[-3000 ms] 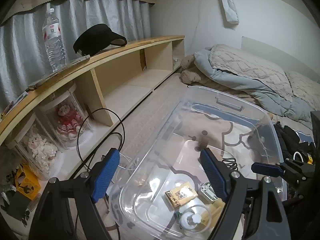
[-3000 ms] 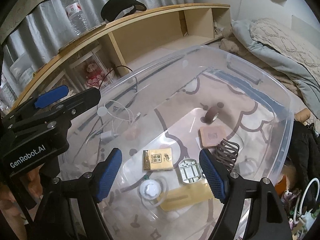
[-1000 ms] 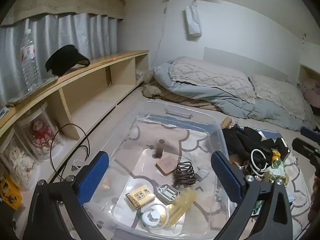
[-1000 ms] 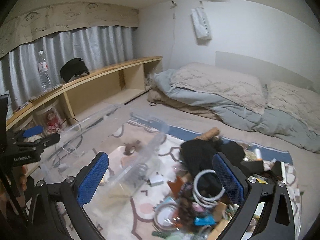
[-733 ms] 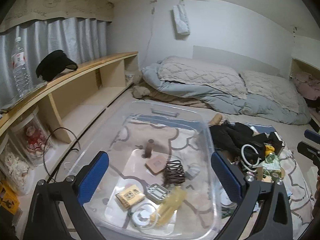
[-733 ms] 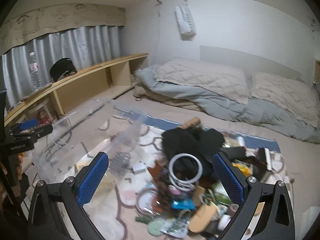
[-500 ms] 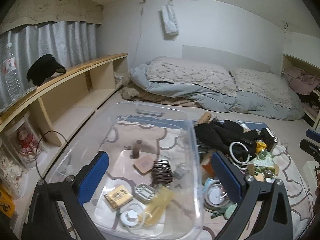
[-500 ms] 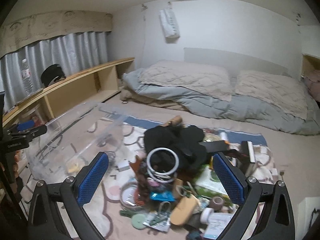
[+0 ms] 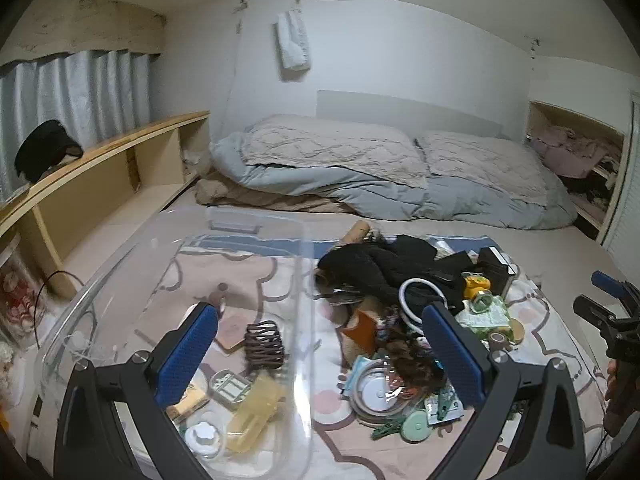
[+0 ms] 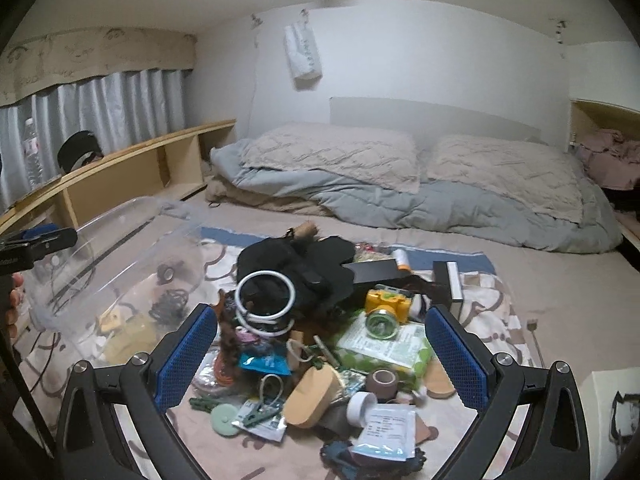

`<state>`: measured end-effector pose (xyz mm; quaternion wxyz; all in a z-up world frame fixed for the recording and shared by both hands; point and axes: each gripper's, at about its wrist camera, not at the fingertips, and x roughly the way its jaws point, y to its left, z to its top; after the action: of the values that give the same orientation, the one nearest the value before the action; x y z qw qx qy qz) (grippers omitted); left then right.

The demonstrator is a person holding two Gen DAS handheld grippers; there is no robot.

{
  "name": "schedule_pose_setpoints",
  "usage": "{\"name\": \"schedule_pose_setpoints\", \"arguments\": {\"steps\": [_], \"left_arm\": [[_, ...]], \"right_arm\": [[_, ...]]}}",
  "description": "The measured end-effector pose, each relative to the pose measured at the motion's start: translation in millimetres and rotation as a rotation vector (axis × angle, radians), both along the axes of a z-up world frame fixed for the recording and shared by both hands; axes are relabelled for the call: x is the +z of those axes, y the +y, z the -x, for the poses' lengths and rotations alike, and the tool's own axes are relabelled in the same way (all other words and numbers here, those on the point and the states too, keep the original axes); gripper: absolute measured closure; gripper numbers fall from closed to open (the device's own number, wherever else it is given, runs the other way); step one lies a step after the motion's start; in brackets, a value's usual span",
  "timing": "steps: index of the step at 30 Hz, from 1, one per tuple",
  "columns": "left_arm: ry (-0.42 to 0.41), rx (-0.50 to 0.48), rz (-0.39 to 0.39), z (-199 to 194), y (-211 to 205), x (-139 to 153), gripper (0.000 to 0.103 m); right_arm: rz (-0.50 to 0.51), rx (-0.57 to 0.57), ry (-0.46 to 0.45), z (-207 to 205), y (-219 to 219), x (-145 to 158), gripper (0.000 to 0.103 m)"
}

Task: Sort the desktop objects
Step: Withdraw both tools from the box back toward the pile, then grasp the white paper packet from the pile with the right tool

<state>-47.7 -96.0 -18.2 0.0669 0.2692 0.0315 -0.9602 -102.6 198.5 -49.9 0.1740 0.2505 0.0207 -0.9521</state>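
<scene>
Desktop objects: at left, the clear bin (image 9: 172,264) already holds a coiled hair clip (image 9: 264,346); both views have swung rightward to the unsorted pile (image 10: 320,336) mid-bed, suggesting the next pick. Left gripper (image 9: 320,354) and right gripper (image 10: 320,354) hover wide, empty. Small items underneath the pile are indistinct.

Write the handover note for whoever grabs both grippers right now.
Left gripper: open, empty, above the clear bin's right wall.
Right gripper: open, empty, over the clutter pile on the mat.
Done: the bin already holds a dark claw clip, a yellow clip, a small white jar and a few other bits.
Left: most of the pile, including the white ring, yellow toy camera and tape roll.
</scene>
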Motion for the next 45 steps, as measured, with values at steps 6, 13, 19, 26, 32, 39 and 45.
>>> {"name": "schedule_pose_setpoints", "arguments": {"steps": [6,13,19,26,32,39,45], "left_arm": [[0.009,-0.045,0.021,1,19,-7,0.000],[0.028,-0.138,0.031,-2,39,-15,0.000],[0.012,-0.221,0.014,-3,56,-19,0.000],[-0.036,-0.316,0.029,1,78,-33,0.000],[-0.079,-0.379,0.061,9,92,-51,0.000],[-0.108,-0.409,0.057,13,98,-62,0.000],[-0.124,-0.422,0.052,12,101,-65,0.000]], "right_arm": [[-0.030,-0.035,-0.061,10,15,-16,0.000],[-0.075,-0.128,-0.236,42,45,-58,0.000],[-0.070,-0.202,-0.414,69,67,-100,0.021],[-0.069,-0.210,-0.579,89,70,-148,0.041],[-0.083,-0.214,-0.653,102,69,-177,0.042],[0.033,-0.160,-0.740,84,76,-193,0.042],[-0.061,-0.037,-0.775,46,56,-198,0.042]]}}
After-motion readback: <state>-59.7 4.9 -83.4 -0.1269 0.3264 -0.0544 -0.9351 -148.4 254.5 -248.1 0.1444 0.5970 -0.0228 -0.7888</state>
